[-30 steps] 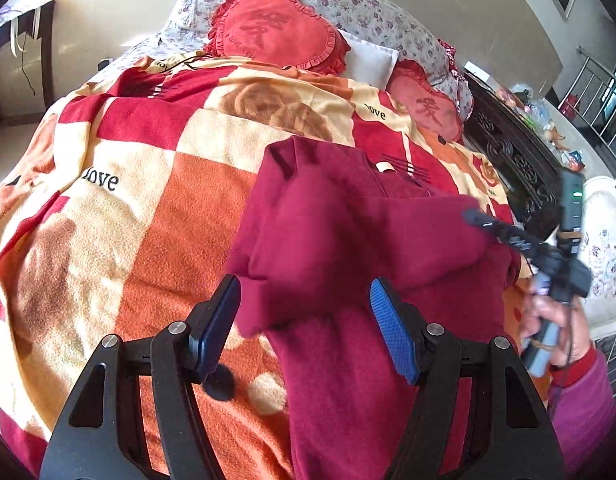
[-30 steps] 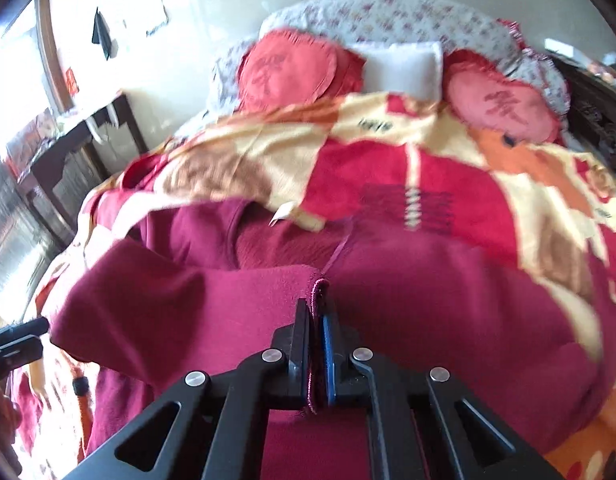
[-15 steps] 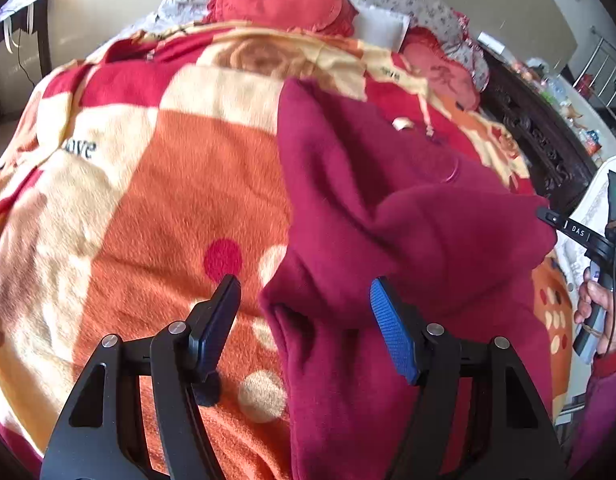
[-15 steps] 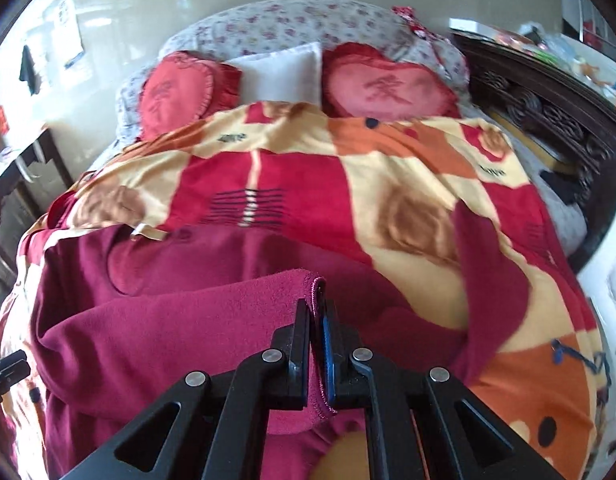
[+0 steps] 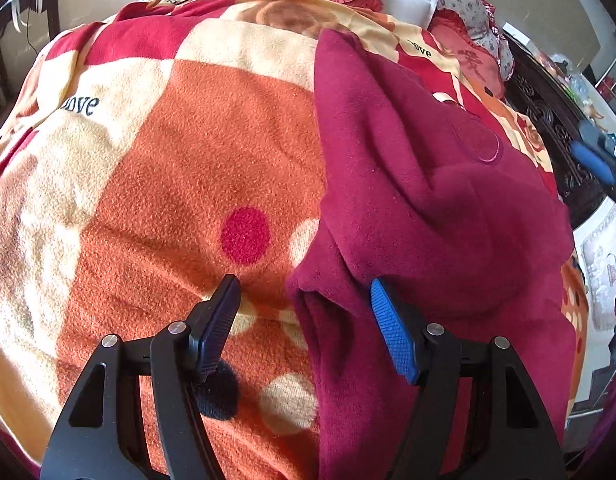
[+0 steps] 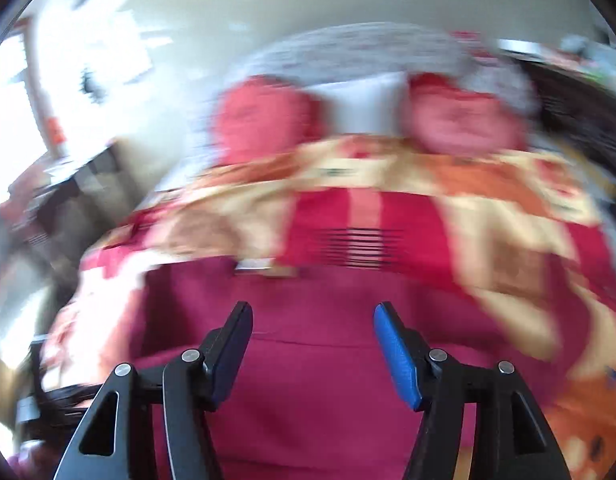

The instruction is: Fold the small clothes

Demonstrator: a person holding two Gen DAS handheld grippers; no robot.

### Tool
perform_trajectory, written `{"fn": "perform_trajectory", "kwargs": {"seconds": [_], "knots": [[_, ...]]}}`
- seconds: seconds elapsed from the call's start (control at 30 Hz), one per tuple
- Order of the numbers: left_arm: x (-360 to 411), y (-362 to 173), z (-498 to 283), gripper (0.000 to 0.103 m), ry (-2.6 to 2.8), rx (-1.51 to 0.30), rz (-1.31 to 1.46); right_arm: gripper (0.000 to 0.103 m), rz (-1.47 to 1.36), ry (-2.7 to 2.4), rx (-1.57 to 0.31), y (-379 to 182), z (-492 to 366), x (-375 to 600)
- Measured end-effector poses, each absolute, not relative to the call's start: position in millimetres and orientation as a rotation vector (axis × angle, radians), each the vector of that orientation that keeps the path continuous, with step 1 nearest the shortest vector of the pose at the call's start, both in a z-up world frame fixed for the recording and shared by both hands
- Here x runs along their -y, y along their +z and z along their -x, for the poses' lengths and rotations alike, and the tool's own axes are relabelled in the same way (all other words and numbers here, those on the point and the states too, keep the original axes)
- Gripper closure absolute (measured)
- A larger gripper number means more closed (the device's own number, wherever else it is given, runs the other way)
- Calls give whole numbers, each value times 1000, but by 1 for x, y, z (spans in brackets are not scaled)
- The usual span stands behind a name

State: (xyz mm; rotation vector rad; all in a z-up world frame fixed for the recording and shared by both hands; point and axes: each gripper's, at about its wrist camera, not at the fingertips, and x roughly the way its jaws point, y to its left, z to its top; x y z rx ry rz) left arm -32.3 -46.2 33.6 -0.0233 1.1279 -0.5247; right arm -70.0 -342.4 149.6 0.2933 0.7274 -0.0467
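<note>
Maroon fleece fills the right half of the left wrist view: the garment lies on the checked blanket, with 1 layer folded over its middle and a bunched fold near the bottom. The left gripper hovers over the garment's left edge with its 2 fingers spread wide, gripping nothing; the blue pad sits above the cloth, the dark one above the blanket. At the far right edge the other tool's blue tip shows. In the right wrist view, heavily blurred, the right gripper is spread wide and empty above the garment, with 2 red cushions beyond.
</note>
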Motion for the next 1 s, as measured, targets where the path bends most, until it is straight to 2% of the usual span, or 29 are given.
{"fn": "perform_trajectory", "kwargs": {"seconds": [0.03,0.1,0.2,0.3,0.53,0.6,0.8,1.0], "knots": [[45,33,33,35,-524,-1126,24,43,-296,30,-743,149,60,327],[45,32,33,35,-525,-1123,26,58,-279,195,-777,143,31,288],[42,32,33,35,-530,-1125,44,68,-165,307,-813,131,-4,237],[40,31,35,35,-534,-1123,51,68,-98,366,-853,112,-34,199],[37,30,34,34,-550,-1115,63,69,-42,417,-945,72,-65,179],[37,30,33,34,-553,-1114,70,96,-43,416,-957,68,-69,178],[32,34,29,34,-519,-1104,120,96,28,379,-849,90,-70,160],[39,33,28,34,-515,-1111,74,94,-52,374,-934,70,-86,166]]}}
